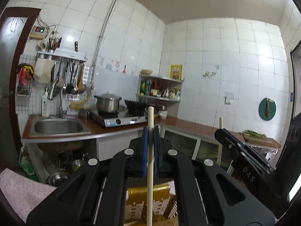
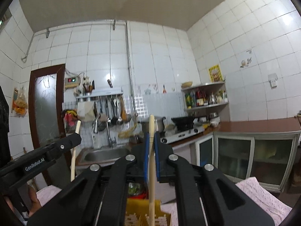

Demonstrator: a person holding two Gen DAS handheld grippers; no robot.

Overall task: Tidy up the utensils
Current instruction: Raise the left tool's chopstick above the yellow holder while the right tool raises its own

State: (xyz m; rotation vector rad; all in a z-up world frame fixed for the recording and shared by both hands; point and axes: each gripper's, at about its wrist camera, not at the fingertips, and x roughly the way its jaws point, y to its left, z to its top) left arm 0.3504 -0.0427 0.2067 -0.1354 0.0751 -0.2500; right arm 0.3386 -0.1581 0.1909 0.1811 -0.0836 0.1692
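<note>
Wooden chopstick (image 1: 150, 150) clamped upright in left tongs (image 1: 150, 131); second chopstick (image 2: 151, 169) likewise in right tongs (image 2: 151, 137). Long axes vertical, above yellow holder (image 1: 148, 194) directly below.

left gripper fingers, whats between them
A pale wooden chopstick stands upright, clamped by the left gripper, in the left wrist view.

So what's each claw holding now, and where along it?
The left claw clamps one chopstick near its upper end; the right claw clamps another chopstick the same way, both upright.
</note>
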